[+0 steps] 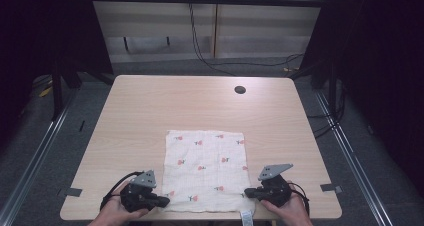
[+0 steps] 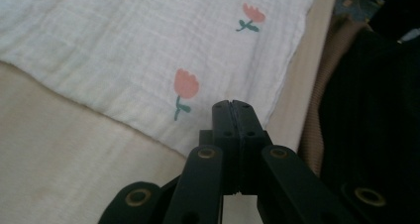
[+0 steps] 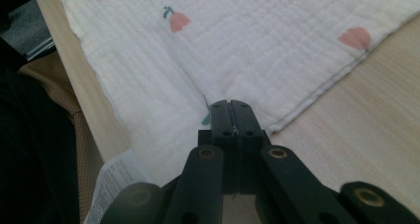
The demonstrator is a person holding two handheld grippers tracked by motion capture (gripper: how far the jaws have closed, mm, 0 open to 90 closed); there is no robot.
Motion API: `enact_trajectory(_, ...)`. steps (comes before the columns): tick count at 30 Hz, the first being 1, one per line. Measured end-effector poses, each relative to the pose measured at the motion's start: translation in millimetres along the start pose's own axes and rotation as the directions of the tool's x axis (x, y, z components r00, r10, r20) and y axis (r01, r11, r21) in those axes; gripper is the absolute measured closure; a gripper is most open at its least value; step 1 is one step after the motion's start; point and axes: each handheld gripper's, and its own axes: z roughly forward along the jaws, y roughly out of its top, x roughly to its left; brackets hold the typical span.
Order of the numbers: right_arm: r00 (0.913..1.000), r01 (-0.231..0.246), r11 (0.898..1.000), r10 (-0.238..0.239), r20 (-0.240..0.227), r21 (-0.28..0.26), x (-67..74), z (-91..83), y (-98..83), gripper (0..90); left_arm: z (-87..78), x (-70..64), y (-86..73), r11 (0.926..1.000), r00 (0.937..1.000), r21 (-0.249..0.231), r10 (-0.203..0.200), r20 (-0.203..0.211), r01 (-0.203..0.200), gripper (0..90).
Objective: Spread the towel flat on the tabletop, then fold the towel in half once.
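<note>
Two grippers work the near edge of a white, tulip-printed muslin cloth [image 1: 205, 170] lying flat at the tabletop's [image 1: 150, 106] front edge. Left gripper [image 1: 164, 201], jaws fully closed, pinches the near-left corner; right gripper [image 1: 248, 191], equally closed, pinches the near-right. Lifting both corners evenly should keep the soft, crinkled fabric from bunching; its care label [image 1: 246, 217] overhangs the front edge.

The cloth [image 1: 206, 168] is white with a faint grid weave and pink tulips on green stems. The table [image 1: 150, 111] is pale wood grain. Both grippers are black.
</note>
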Motion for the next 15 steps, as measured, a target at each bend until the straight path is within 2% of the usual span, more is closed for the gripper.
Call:
enact_trajectory(1, 0.9999, -0.016, 1.000, 0.016, -0.002, 0.005, 1.4, -0.3, -0.2, 89.4, 0.0, 0.0, 0.0, 1.0000, 1.0000, 0.000, 0.000, 0.000, 0.000, 89.1)
enact_trajectory(2, 0.9999, -0.012, 1.000, 0.012, 0.003, 0.004, 1.7, 0.1, 0.3, 86.0, -0.9, 1.4, -0.2, 1.0000, 1.0000, -0.008, 0.005, 0.001, -0.005, 84.2)
enact_trajectory(3, 0.9998, 0.005, 1.000, -0.005, 0.020, -0.014, 2.1, 0.6, 0.7, 80.7, -3.5, 5.2, 3.4, 0.9984, 0.9994, -0.056, -0.011, -0.032, 0.009, 77.4)
enact_trajectory(5, 0.9995, 0.006, 0.998, -0.004, 0.032, -0.056, 2.2, -1.6, 3.8, 74.1, -9.0, 10.7, 8.4, 0.9920, 0.9988, -0.122, -0.037, -0.032, 0.033, 69.2)
enact_trajectory(6, 0.9995, 0.006, 0.998, -0.004, 0.032, -0.056, 2.2, -1.6, 3.8, 74.1, -9.0, 10.7, 8.4, 0.9920, 0.9988, -0.122, -0.037, -0.032, 0.033, 66.9)
enact_trajectory(7, 0.9990, -0.010, 0.994, 0.015, 0.042, -0.112, -0.7, -7.2, 8.2, 71.1, -13.6, 16.6, 12.8, 0.9844, 0.9965, -0.167, -0.066, -0.051, 0.057, 62.1)
enact_trajectory(8, 0.9985, -0.009, 0.992, 0.016, 0.053, -0.130, -2.3, -9.3, 10.4, 69.3, -13.6, 16.6, 12.8, 0.9844, 0.9965, -0.167, -0.066, -0.051, 0.057, 58.3)
enact_trajectory(9, 0.9978, -0.018, 0.990, 0.027, 0.061, -0.139, -4.1, -10.8, 12.6, 66.9, -16.6, 24.8, 15.5, 0.9783, 0.9931, -0.192, -0.093, -0.072, 0.077, 57.0)
enact_trajectory(10, 0.9975, -0.019, 0.989, 0.029, 0.065, -0.146, -7.2, -11.5, 14.8, 65.5, -16.6, 24.8, 15.5, 0.9783, 0.9931, -0.192, -0.093, -0.072, 0.077, 54.6)
enact_trajectory(11, 0.9970, -0.018, 0.989, 0.029, 0.072, -0.147, -10.5, -11.9, 17.0, 64.9, -19.7, 33.4, 17.7, 0.9729, 0.9881, -0.204, -0.128, -0.086, 0.108, 52.0)
enact_trajectory(13, 0.9954, -0.027, 0.987, 0.041, 0.086, -0.156, -18.6, -12.4, 21.5, 62.9, -22.5, 41.1, 19.2, 0.9667, 0.9830, -0.222, -0.153, -0.102, 0.128, 49.8)
enact_trajectory(14, 0.9954, -0.027, 0.987, 0.041, 0.086, -0.156, -18.6, -12.4, 21.5, 62.9, -22.5, 41.1, 19.2, 0.9667, 0.9830, -0.222, -0.153, -0.102, 0.128, 48.6)
enact_trajectory(15, 0.9940, -0.034, 0.985, 0.051, 0.097, -0.171, -27.6, -13.5, 27.5, 61.6, -25.0, 48.0, 21.4, 0.9663, 0.9787, -0.221, -0.163, -0.125, 0.133, 47.5)
